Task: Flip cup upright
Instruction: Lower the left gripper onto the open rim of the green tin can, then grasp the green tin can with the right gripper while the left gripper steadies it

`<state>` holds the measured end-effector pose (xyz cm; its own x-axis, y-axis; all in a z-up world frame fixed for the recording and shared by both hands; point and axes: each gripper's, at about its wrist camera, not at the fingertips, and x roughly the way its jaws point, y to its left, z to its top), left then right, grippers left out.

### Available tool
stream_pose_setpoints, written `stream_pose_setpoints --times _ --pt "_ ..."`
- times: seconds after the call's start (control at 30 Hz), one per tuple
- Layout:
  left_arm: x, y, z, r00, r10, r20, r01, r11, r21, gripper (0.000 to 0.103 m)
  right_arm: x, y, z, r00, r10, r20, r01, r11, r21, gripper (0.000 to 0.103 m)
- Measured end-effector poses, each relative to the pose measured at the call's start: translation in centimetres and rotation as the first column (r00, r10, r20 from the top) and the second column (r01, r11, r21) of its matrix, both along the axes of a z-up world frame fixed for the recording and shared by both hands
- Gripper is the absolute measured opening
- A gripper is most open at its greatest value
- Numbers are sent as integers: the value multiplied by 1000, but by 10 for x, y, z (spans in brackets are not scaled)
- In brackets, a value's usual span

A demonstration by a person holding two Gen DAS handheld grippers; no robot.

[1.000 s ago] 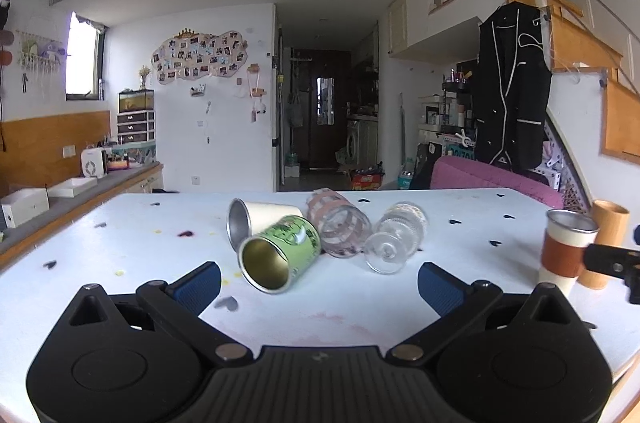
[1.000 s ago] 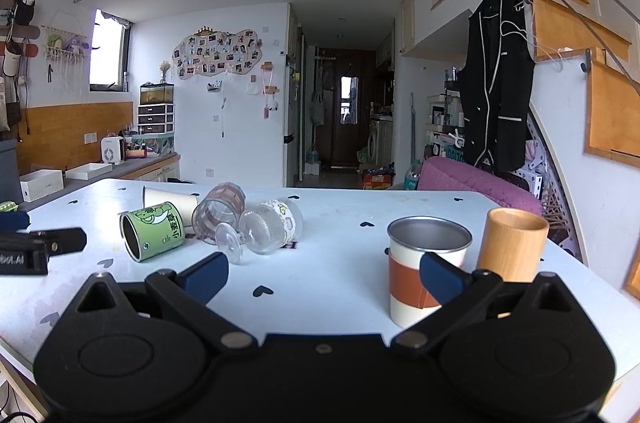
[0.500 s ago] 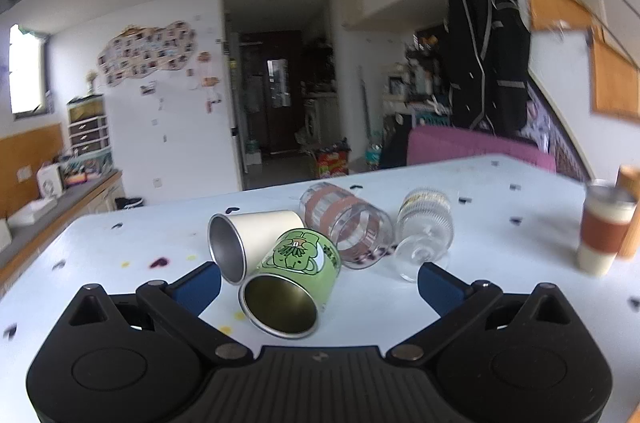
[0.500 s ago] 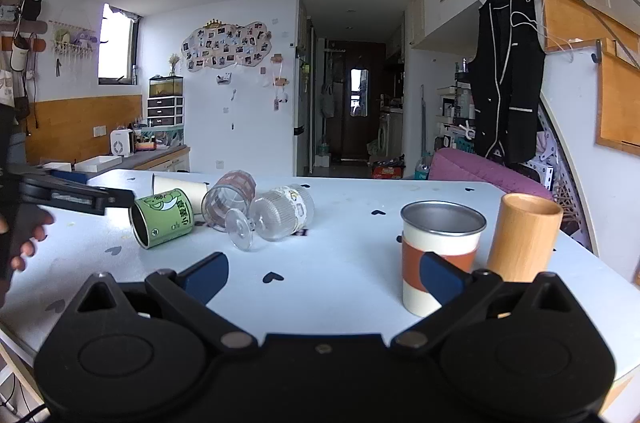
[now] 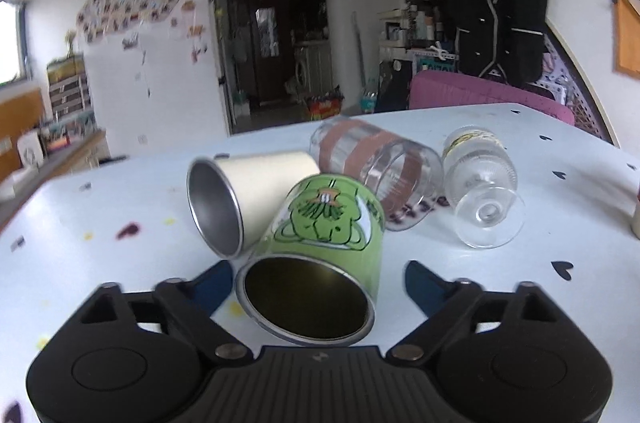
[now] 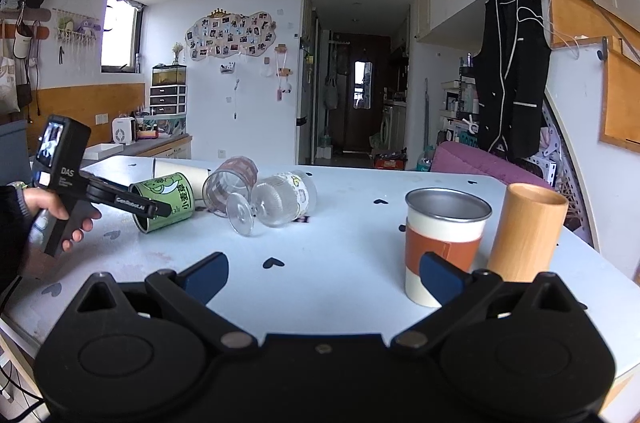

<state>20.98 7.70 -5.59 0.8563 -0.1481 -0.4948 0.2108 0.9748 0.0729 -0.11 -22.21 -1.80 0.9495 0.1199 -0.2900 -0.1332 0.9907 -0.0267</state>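
The green cup is lying on its side on the counter, mouth facing the left tool, resting against a cream cup beside a striped glass and a clear goblet. The left tool is standing open, its jaws flanking the cup's rim without touching. Judged advisable: closing squarely across the wall, then pivoting clear of the neighbours. Compared with a second ago, the left tool is sitting markedly nearer. The right tool is idling open.
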Motion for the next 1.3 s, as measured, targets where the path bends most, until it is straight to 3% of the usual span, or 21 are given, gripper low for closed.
stream_pose_setpoints --times 0.03,0.33,0.5,0.67,0.8,1.0,1.3 --pt "1 1 -2 1000 9 -3 -9 1000 -4 79 0 0 0 1000 1 0 -1 1000 0 103" --pt "-33 -6 0 1000 2 -16 -2 1000 -29 78 1 -1 0 1000 6 1 -6 1000 13 103" --pt "-76 -28 2 999 -43 -18 44 999 25 78 5 0 -2 1000 14 -11 -13 1000 27 103" --pt "-115 -47 2 993 -114 -24 114 993 11 78 12 0 -4 999 32 -25 -31 998 46 103" --pt "-142 -65 -1 982 -188 -9 188 982 19 78 27 1 -1 993 99 -59 -92 990 107 95" --pt "-166 -91 -5 959 -282 14 280 958 68 78 71 15 5 960 237 -152 -194 948 253 84" --pt "-180 -98 -10 942 -332 47 323 936 143 79 135 59 -15 885 294 -362 -224 949 223 83"
